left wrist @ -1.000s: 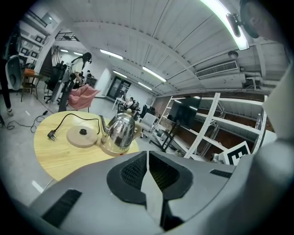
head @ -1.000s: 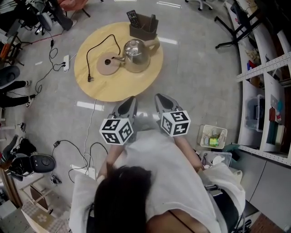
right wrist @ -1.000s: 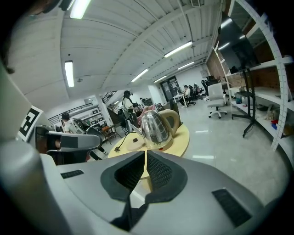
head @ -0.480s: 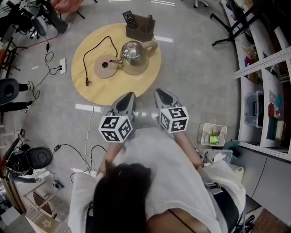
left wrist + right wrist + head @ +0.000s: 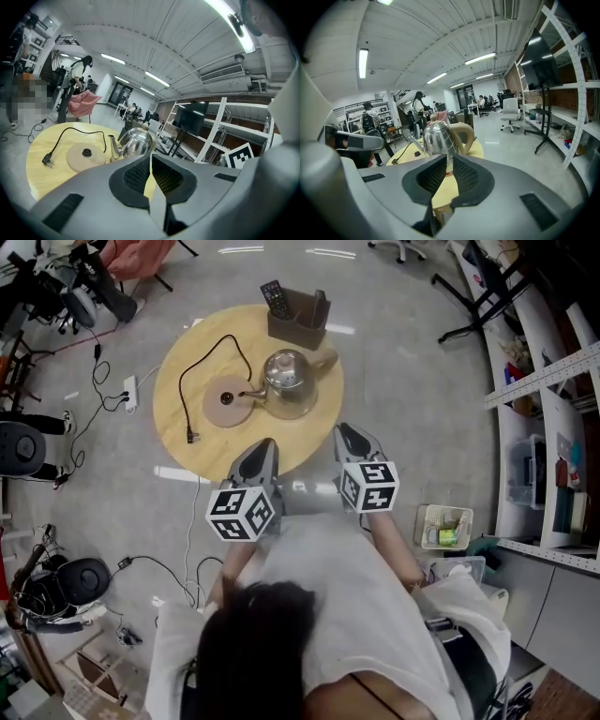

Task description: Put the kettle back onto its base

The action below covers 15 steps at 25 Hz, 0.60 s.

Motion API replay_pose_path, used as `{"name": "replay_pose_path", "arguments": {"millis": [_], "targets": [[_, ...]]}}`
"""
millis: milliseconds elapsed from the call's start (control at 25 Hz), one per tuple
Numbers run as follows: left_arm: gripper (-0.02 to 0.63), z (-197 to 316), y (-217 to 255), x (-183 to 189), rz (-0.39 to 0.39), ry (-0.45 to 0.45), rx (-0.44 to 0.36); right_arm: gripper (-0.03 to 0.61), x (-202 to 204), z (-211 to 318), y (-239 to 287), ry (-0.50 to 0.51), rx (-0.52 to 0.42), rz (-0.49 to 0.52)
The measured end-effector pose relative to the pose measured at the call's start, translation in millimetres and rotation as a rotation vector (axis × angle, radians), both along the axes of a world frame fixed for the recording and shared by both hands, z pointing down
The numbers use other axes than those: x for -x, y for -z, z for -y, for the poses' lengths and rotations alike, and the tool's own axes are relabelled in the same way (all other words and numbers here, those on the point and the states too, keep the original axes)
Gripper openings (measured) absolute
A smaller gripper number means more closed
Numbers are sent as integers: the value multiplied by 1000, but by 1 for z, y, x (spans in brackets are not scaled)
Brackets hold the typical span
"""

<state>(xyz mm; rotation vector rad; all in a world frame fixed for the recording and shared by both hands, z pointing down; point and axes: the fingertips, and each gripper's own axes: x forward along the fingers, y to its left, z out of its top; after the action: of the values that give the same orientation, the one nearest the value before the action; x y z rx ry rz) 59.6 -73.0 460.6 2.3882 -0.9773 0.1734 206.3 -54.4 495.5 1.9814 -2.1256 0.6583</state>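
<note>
The round, pale-wood tabletop (image 5: 300,432) has bare room along its near edge. The shiny steel kettle (image 5: 287,382) stands on the wood just right of its flat, round base (image 5: 228,401), spout pointing at it. The left hand-held gripper (image 5: 256,454) and right hand-held gripper (image 5: 352,437) hover by the near rim, jaws pressed together, empty

The head view looks steeply down from above the person onto the round desk (image 5: 314,427) just ahead. The left gripper view and the right gripper view sit low, near the desk's near edge, and face across it. All three views share the kettle (image 5: 289,381) and its base (image 5: 228,401).
</note>
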Motion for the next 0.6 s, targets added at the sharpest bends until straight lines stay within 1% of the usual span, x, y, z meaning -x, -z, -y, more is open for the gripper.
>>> {"name": "replay_pose_path", "arguments": {"millis": [200, 240, 280, 320, 480, 600], "targets": [[34, 30, -2, 15, 9, 15, 11, 40, -4, 31, 7, -3, -38, 3], [34, 35, -3, 18, 10, 19, 12, 68, -5, 37, 6, -4, -38, 2], [34, 40, -3, 21, 10, 23, 14, 112, -6, 43, 6, -5, -38, 3], [34, 45, -4, 24, 12, 26, 15, 130, -7, 49, 6, -10, -40, 2], [34, 59, -10, 33, 36, 21, 28, 138, -19, 69, 6, -56, -57, -32], [34, 67, -15, 38, 44, 19, 46, 193, -26, 84, 6, -59, -73, -55]]}}
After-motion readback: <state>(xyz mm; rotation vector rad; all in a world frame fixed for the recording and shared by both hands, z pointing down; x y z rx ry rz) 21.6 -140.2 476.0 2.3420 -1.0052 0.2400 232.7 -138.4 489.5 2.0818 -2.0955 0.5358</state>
